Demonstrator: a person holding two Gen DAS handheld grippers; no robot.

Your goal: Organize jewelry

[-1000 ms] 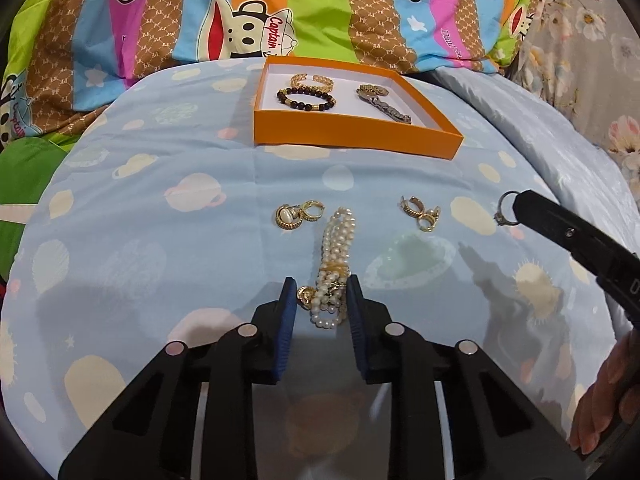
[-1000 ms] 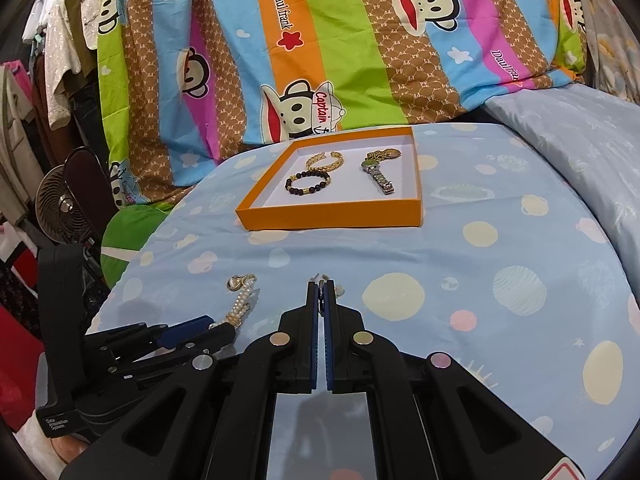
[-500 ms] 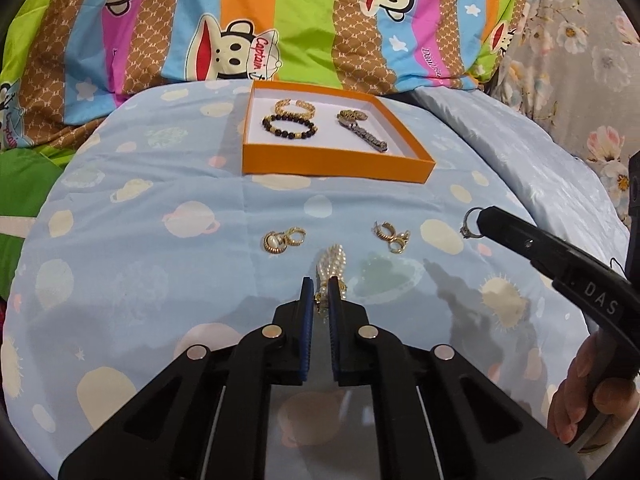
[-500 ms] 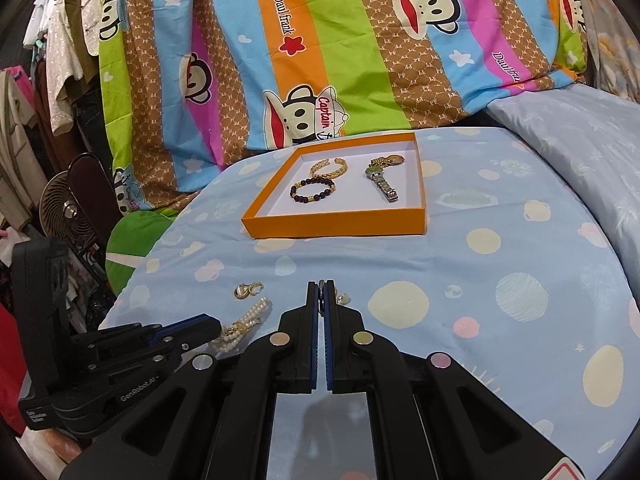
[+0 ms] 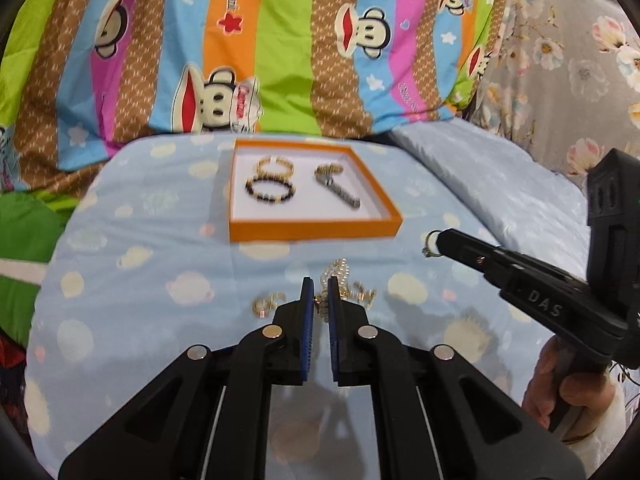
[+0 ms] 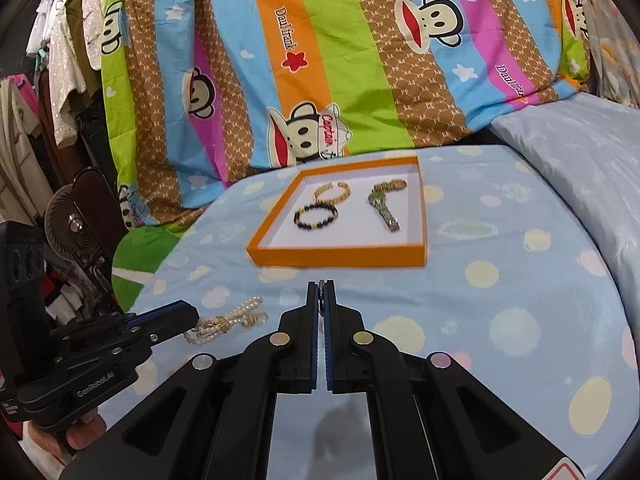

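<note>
The left claw (image 5: 319, 284), clenched on the pearl bracelet (image 6: 224, 320) low in the frame, and the right claw (image 6: 321, 286), clenched on a ring (image 5: 431, 245), both point up-frame at the orange tray (image 5: 312, 230), the ring nearer.

Beside the orange tray (image 5: 312, 229), the gold earrings (image 5: 267, 304) are motion-blurred, and the left gripper (image 5: 319, 294) hides part of the pearl bracelet (image 5: 335, 274). Inside the tray the jewelry is too smeared to read clasps. The right gripper (image 6: 321, 294) covers most of its ring (image 5: 430, 245).
</note>
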